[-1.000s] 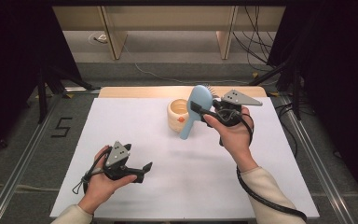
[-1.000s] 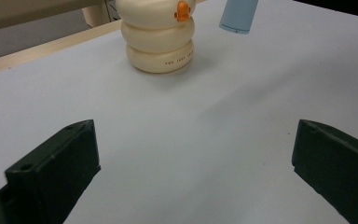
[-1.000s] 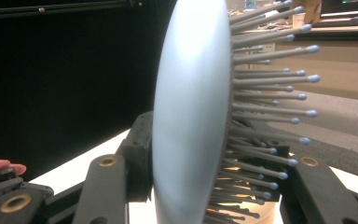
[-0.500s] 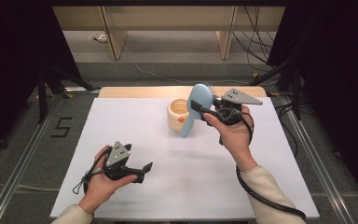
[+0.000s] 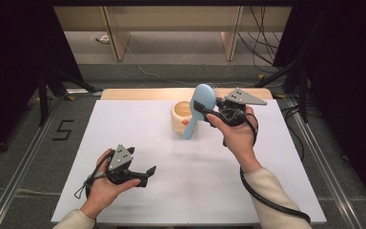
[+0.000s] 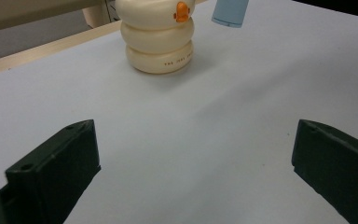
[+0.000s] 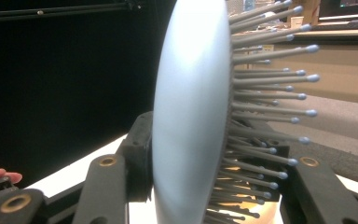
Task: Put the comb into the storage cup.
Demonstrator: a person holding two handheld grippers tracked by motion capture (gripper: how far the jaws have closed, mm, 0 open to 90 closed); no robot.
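The right hand-held gripper [image 5: 218, 113] is clamping a light blue plastic hairbrush [image 5: 199, 109] with its two black jaws pressing on the brush's oval head. In the right gripper view the hairbrush [image 7: 191, 116] is standing edge-on between the jaws, with its grey, ball-tipped bristles [image 7: 265, 93] pointing to that view's right. In the high view the brush is being held up in the air near the middle of the bench's far edge, tilted, with its head uppermost and its handle slanting down toward the near-left.

Just beside the handle, a cream-coloured ribbed round cup with a small orange mark on its side [image 5: 184, 118] is standing upright on the white bench [image 5: 124, 129], close to the middle of the far edge. Its mouth is facing up; what the high view shows of its inside is pale and bare. In the left gripper view the cup [image 6: 158, 37] is showing as stacked rings with small lettering on the lowest one, and the blunt end of the brush's handle [image 6: 230, 11] is hanging above the bench beside it, not touching it.

The left hand-held gripper [image 5: 142, 174] is resting low over the bench near the near-left corner, well apart from cup and brush. Its jaws are standing wide apart with nothing between them.
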